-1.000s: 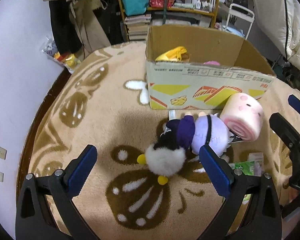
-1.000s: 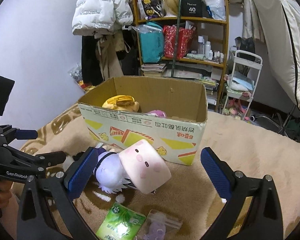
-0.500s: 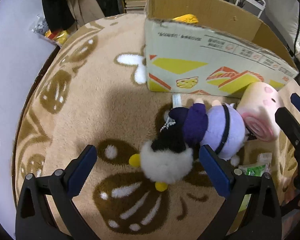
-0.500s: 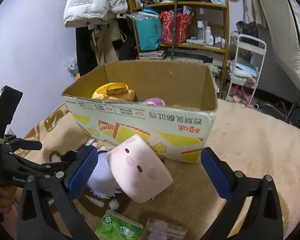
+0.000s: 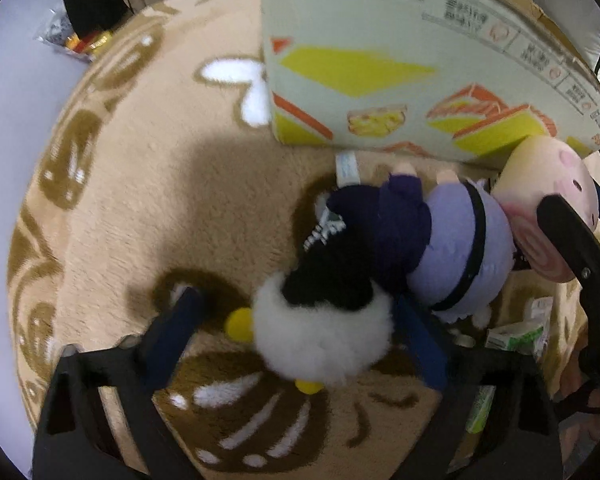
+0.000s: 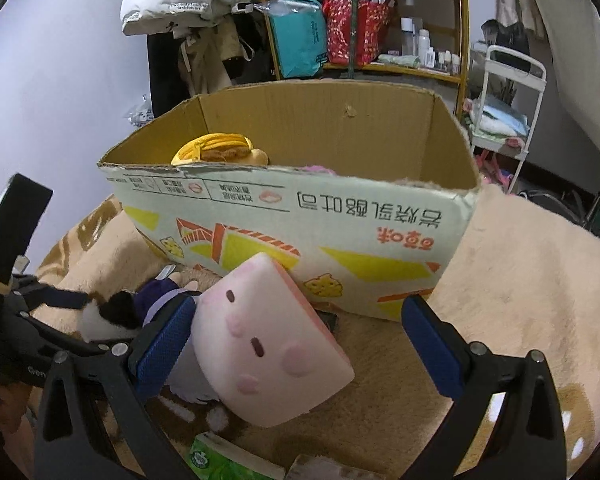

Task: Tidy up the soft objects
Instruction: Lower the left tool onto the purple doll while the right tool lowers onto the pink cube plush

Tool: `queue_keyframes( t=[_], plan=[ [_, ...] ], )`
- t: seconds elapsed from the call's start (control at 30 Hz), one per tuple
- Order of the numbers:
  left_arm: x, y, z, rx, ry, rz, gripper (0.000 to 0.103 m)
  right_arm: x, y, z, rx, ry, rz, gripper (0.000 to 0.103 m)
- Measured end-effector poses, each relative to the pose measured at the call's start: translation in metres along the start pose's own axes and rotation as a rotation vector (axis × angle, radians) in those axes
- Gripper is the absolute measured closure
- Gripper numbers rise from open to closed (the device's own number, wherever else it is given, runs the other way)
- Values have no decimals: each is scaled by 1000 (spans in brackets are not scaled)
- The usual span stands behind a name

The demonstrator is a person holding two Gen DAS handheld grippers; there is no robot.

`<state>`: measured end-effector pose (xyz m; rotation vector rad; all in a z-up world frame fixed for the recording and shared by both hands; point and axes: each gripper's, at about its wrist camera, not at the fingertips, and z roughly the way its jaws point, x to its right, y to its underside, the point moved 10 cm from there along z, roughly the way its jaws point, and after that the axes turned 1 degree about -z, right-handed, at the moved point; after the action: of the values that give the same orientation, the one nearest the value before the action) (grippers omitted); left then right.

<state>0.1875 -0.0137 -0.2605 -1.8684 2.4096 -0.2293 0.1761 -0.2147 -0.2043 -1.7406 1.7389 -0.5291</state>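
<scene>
While both tools sit low over the fluffy tan rug w/ brown shapes [image 5: 148, 208]:
Left tool [image 5: 300, 332]: fingers apart, one on each side of the fluffy white and black plush bird w/ yellow feet [image 5: 324, 328]; can't tell if they touch it.
Right tool [image 6: 296, 340]: fingers wide apart around the pink square plush w/ a face [image 6: 268, 340]; left finger just beside it, right finger apart.
Purple plush doll [image 5: 456, 252]: lies on rug btw. bird & pink plush.
Open cardboard box w/ yellow and orange print [image 6: 340, 232]: right behind the toys; yellow plush toy [image 6: 220, 150] inside.
Green packet [image 6: 220, 460]: on rug, near pink plush.
</scene>
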Motion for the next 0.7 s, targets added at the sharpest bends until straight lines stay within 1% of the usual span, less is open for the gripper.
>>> queue_keyframes(
  t=[0.07,0.23,0.43,0.5,0.6,0.7],
  plan=[
    [-2,-2,2,0,-15,7,20,-1,1,3,-8,-9,1,0],
    [-4,1,1,15,-14,10,26,-4,2,8,-23,-32,16,0],
    [-2,2,-4,37,-38,32,37,-2,2,5,-28,-48,55,0],
    [-2,3,-8,45,-46,31,45,-3,0,2,-20,-52,53,0],
    [-1,6,-11,50,-58,23,55,-6,2,1,-25,-60,54,0],
    [0,8,-12,58,-68,33,58,-8,6,4,-43,-76,64,0]
  ],
)
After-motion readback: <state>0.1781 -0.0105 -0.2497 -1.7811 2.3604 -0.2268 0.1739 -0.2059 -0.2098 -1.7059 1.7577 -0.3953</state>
